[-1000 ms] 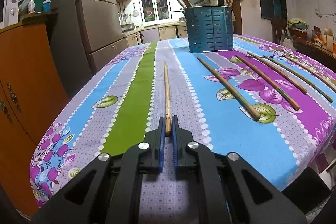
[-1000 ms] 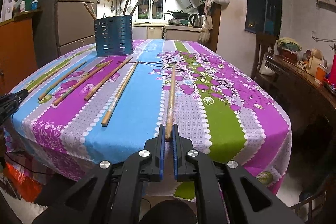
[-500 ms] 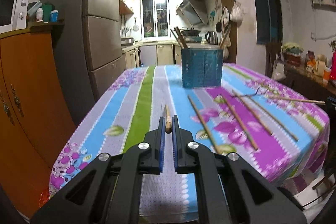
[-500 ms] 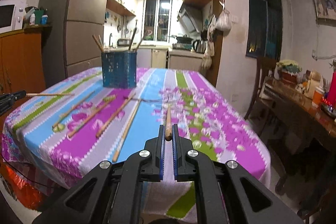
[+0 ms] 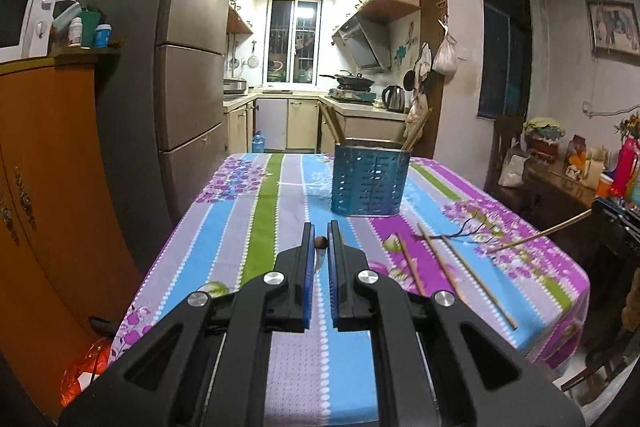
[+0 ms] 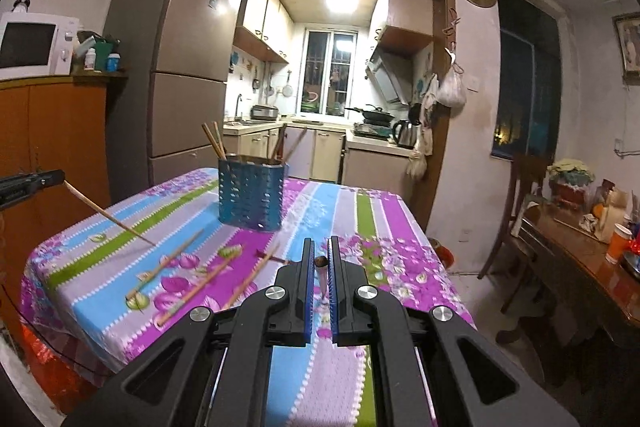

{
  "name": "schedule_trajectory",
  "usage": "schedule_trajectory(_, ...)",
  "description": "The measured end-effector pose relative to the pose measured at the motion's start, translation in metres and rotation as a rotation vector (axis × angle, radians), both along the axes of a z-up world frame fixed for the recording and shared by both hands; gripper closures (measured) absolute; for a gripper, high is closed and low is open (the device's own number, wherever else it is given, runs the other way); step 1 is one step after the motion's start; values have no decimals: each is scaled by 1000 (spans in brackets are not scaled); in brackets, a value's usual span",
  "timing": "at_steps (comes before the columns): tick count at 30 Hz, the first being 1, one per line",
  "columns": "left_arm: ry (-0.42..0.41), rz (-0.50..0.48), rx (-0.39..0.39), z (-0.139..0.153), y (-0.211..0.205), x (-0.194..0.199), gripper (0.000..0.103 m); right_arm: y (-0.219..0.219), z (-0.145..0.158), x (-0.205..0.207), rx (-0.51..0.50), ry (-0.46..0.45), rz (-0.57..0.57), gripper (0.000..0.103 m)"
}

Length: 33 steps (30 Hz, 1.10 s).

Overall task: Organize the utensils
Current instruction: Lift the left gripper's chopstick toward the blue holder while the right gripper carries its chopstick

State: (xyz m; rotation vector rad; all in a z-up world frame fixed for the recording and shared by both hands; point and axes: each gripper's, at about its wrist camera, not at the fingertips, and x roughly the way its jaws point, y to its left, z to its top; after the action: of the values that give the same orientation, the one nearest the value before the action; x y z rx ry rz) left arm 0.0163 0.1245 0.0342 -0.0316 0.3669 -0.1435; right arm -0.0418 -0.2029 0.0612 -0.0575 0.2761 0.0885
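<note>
A blue perforated utensil holder (image 5: 370, 179) with several chopsticks in it stands on the far half of the table; it also shows in the right wrist view (image 6: 252, 193). My left gripper (image 5: 320, 243) is shut on a wooden chopstick (image 5: 320, 242), seen end-on and lifted above the table. My right gripper (image 6: 321, 261) is shut on another chopstick (image 6: 321, 261), also lifted and seen end-on. Three chopsticks (image 5: 410, 265) lie on the cloth between the grippers. The left gripper's chopstick slopes down over the cloth in the right wrist view (image 6: 108, 217).
The table has a striped floral cloth (image 5: 256, 227). A fridge (image 5: 188, 83) and an orange cabinet (image 5: 44, 187) stand to the left. A dark side table (image 6: 580, 267) with cups and a chair (image 6: 524, 195) stand to the right. The kitchen lies behind.
Both grippers have lifted their chopsticks off the cloth and raised them. The views now look level across the table and each chopstick is seen end-on.
</note>
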Motion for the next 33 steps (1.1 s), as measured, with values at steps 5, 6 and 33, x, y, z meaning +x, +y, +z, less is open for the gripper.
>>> schedule_trajectory(5, 20, -27, -11, 15, -3, 6, 98, -6, 17, 13, 47, 48, 32, 95)
schedule_trajectory(6, 26, -32, -6, 18, -6, 7, 98, -6, 19, 15, 55, 57, 37, 95)
schedule_trajectory(33, 34, -200, 94, 79, -81, 43, 98, 20, 98, 68, 93, 165, 213, 95)
